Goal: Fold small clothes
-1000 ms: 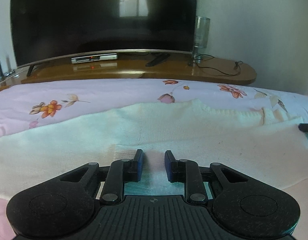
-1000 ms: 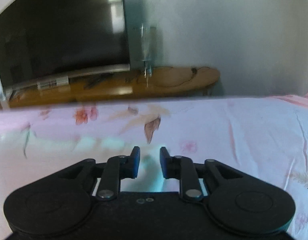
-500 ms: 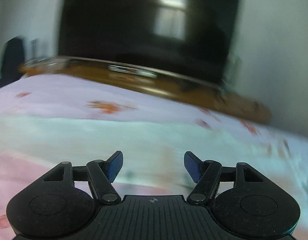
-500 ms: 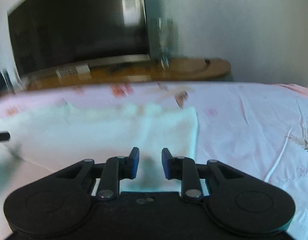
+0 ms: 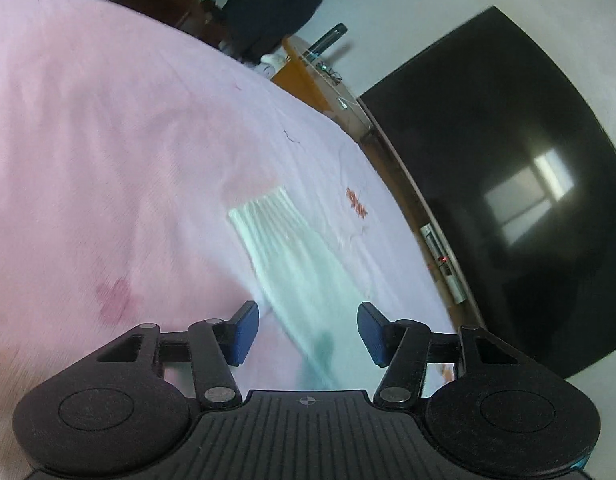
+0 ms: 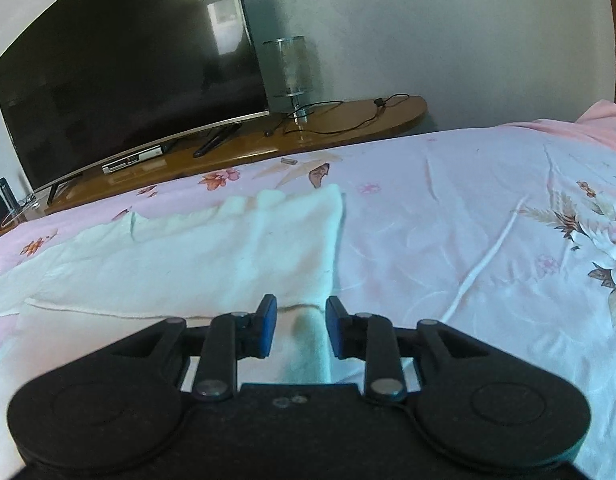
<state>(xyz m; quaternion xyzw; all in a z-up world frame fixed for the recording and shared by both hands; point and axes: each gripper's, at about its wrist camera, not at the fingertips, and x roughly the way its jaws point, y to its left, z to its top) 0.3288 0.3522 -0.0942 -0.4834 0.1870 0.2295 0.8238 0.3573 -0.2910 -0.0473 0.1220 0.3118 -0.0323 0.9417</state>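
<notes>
Left tool [image 5: 308, 334]: black two-finger tool with blue pads, jaws spread wide, nothing between them; its view is tilted. It hovers over the bed [image 5: 108, 140], covered in a pink sheet with floral print.

Cream-white knitted garment [image 5: 284, 248]: one narrow ribbed-end strip of it, apparently a sleeve, lies flat on the sheet ahead of the left tool and runs back toward the gap between the jaws; whether it touches the pads cannot be told, as that part is blurred.

Large black curved television [image 5: 508, 184]: stands on a brown wooden bench [image 5: 308, 80] along the far edge of the bed.

Right tool [image 6: 301, 326]: black, blue pads, jaws set narrow but parted. A raised fold at the garment's right edge sits between the pads; contact with them is not clear. In this view the garment [image 6: 212, 256] spreads flat from the left edge of the bed [image 6: 468, 220] toward its middle.

Clear glass cylinder lamp [image 6: 290, 72]: stands on the bench [image 6: 348, 116], right of the television [image 6: 128, 80], with a black cable [image 6: 348, 120] trailing along the bench top.
</notes>
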